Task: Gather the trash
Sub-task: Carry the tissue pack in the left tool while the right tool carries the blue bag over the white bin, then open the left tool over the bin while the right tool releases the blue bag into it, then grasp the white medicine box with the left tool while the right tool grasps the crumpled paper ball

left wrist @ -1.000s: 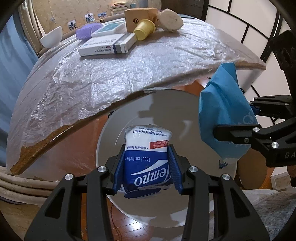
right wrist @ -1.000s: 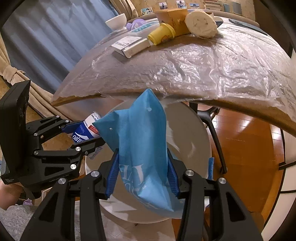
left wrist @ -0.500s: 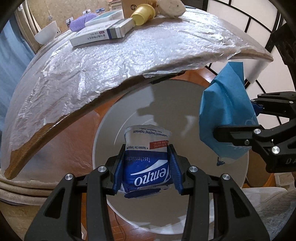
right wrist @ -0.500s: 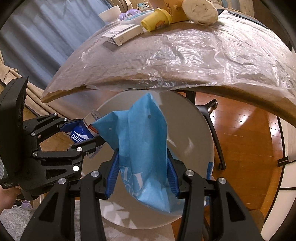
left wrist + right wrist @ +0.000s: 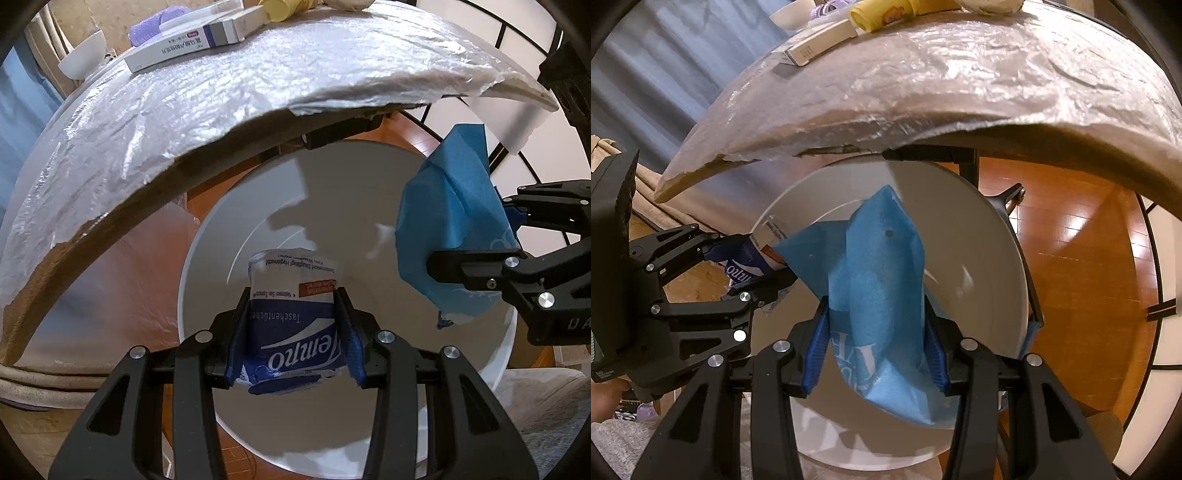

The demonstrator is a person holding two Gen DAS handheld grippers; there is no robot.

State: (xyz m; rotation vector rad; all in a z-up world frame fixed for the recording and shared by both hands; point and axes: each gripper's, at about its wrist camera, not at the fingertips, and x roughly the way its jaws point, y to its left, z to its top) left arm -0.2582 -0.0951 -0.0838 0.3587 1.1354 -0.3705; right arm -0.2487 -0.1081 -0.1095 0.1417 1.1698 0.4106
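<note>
My left gripper [image 5: 293,332] is shut on a blue and white Tempo tissue pack [image 5: 295,314] and holds it over the open white round bin [image 5: 207,236] below the table edge. My right gripper [image 5: 875,347] is shut on a crumpled blue wrapper [image 5: 875,280] and holds it over the same bin [image 5: 990,258]. In the left wrist view the wrapper [image 5: 450,229] and right gripper [image 5: 480,240] hang at the right. In the right wrist view the tissue pack [image 5: 750,258] and left gripper [image 5: 746,258] are at the left.
A foil-covered table [image 5: 207,110] overhangs the bin. On it lie a white box [image 5: 192,40], a yellow cup [image 5: 882,14], a white bowl [image 5: 81,55] and a purple thing [image 5: 147,29]. Wooden floor [image 5: 1082,258] lies to the right.
Both grippers have dropped lower and closer over the bin, still holding their items. The table edge now sits higher in both views.
</note>
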